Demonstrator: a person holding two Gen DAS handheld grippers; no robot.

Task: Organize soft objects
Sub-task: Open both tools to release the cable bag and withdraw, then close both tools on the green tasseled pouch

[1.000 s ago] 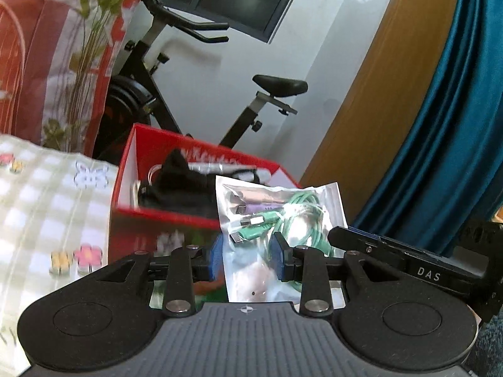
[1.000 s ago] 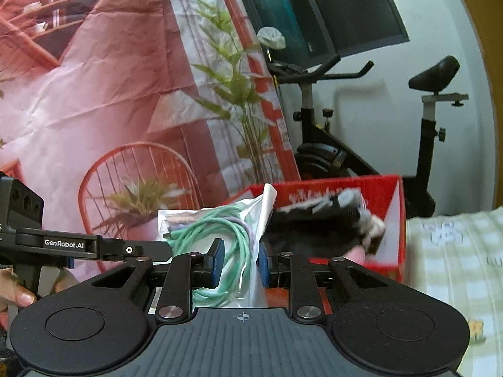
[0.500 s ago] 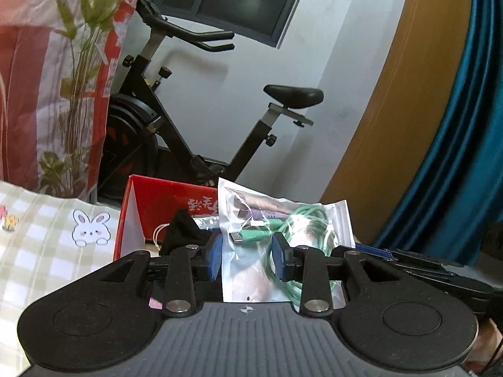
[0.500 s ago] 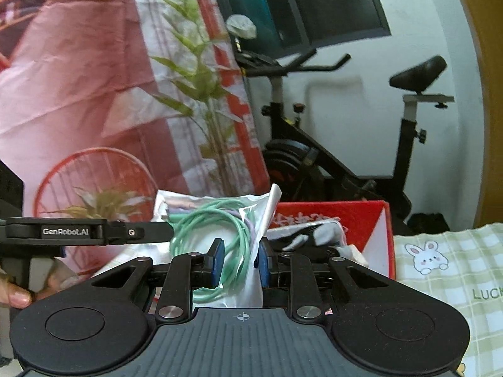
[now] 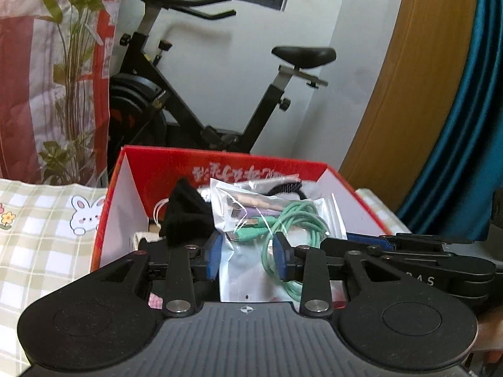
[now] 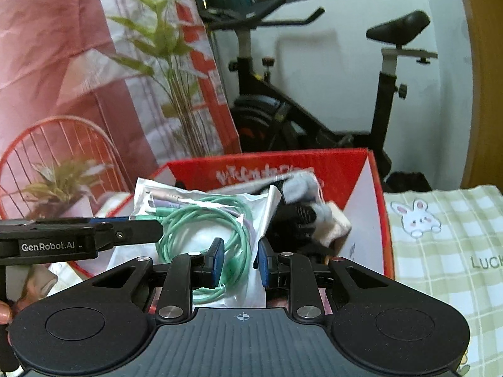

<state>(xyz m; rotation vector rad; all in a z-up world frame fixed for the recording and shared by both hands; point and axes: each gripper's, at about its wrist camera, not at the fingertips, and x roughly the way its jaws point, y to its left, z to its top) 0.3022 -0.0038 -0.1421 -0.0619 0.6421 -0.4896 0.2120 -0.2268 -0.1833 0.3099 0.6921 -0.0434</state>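
Observation:
A clear plastic bag of green and purple cables (image 5: 251,220) (image 6: 201,220) is held over an open red cardboard box (image 5: 251,165) (image 6: 345,160). My left gripper (image 5: 246,259) is shut on the bag's lower part. My right gripper (image 6: 240,262) has its jaws parted around the bag's other side, pads a little off the plastic. In the box lie a black cloth (image 5: 185,216) and grey and cream soft items (image 6: 317,216). Each gripper shows in the other's view: the right one (image 5: 408,257), the left one (image 6: 78,235).
The box stands on a green checked cloth with rabbit prints (image 5: 41,229) (image 6: 440,242). A black exercise bike (image 5: 195,100) stands behind the box. A red and white printed curtain (image 6: 63,62) hangs at left, a blue curtain (image 5: 465,125) at right.
Both grippers carried the bag forward and down, so it now hangs over the box opening. The right gripper's jaws have parted from the bag. The left stays shut on it.

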